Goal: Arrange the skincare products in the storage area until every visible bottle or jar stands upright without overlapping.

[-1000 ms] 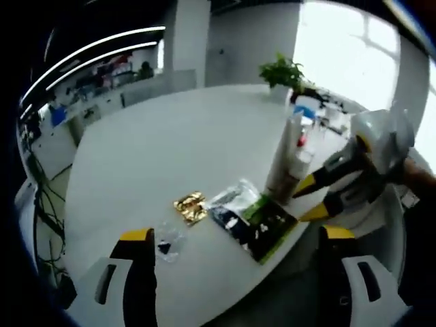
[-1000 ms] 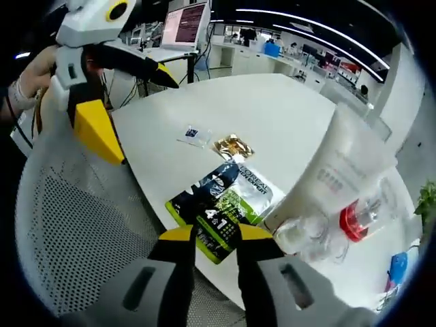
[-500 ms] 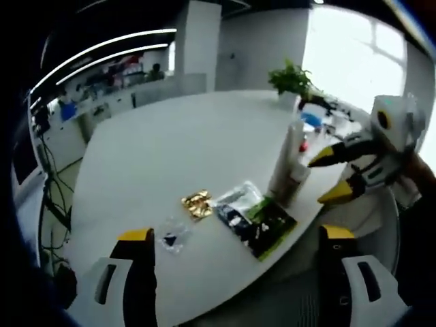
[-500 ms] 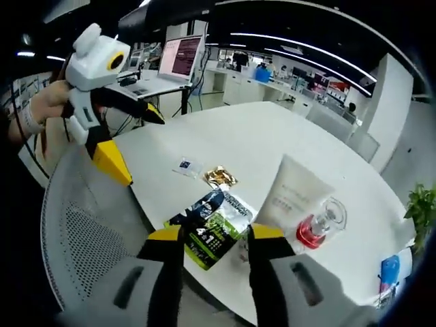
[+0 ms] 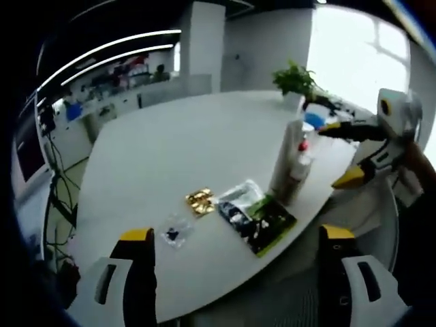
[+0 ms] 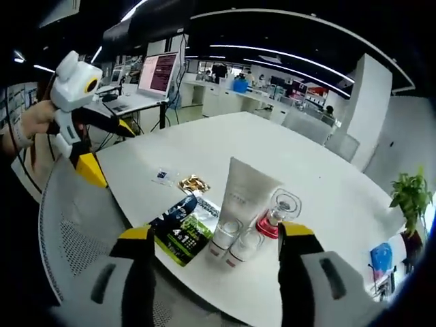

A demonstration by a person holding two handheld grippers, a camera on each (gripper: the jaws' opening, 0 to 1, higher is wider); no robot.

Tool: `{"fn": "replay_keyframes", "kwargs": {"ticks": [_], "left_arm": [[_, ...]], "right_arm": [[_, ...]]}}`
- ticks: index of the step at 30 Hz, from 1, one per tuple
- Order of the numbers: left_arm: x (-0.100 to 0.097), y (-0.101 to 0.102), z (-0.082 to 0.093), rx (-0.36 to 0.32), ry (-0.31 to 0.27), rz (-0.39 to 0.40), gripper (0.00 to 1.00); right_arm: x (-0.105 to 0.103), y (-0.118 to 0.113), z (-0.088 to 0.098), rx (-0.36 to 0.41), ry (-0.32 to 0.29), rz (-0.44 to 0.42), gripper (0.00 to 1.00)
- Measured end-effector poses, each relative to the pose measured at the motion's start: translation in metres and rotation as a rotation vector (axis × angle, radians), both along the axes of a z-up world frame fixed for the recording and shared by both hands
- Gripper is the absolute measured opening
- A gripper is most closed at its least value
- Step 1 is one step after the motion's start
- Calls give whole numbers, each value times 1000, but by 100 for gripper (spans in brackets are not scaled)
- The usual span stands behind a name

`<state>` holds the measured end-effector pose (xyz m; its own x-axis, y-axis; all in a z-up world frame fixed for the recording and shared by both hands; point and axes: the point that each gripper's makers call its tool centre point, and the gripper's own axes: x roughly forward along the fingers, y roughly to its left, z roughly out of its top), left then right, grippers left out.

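A smooth white oval tabletop (image 6: 300, 170) carries a tight cluster of skincare products near its near edge. In the right gripper view the tallest is a white tube (image 6: 240, 201), matte and wedge-shaped, standing upright on its cap with the flat crimped end on top. Touching its right side is a clear glass perfume bottle (image 6: 276, 212) with a round transparent stopper and red liquid in its base. Just in front of the tube stand two small clear jars (image 6: 235, 245), each with a pale top; what they hold cannot be made out. All four stand upright and close together.

To the left of the cluster lies a flat glossy sachet (image 6: 182, 228), printed black and bright green with white lettering, one corner reaching the tabletop's edge. Beyond it lie a small crinkled gold foil packet (image 6: 193, 183) and, farther left, a small clear plastic packet (image 6: 163, 176) with a dark blue patch.

The right tongs (image 6: 215, 238) stand wide, black jaws with yellow tips on each side of the cluster, gripping nothing. In the left gripper view the left tongs (image 5: 235, 237) are also spread wide and empty, well short of the sachet (image 5: 255, 218), the gold packet (image 5: 200, 201) and the clear packet (image 5: 175, 230). The tube (image 5: 287, 161) stands at the right edge of the tabletop (image 5: 184, 150), and a green potted plant (image 5: 296, 78) sits at the far side
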<state>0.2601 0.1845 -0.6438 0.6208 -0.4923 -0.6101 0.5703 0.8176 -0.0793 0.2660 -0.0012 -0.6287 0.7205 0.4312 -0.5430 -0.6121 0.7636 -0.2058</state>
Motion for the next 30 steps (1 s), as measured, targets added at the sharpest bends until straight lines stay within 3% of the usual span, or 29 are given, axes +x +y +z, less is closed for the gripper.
{"fn": "replay_keyframes", "kwargs": {"ticks": [13,30], "left_arm": [[-3,-5,1,7,-22,26,97],[-6,-6,0,18,-32,80,97]], "right_arm": [[3,-31,6,-19,-33,-54,99],[4,-39,6,-1,-39,10,99]]}}
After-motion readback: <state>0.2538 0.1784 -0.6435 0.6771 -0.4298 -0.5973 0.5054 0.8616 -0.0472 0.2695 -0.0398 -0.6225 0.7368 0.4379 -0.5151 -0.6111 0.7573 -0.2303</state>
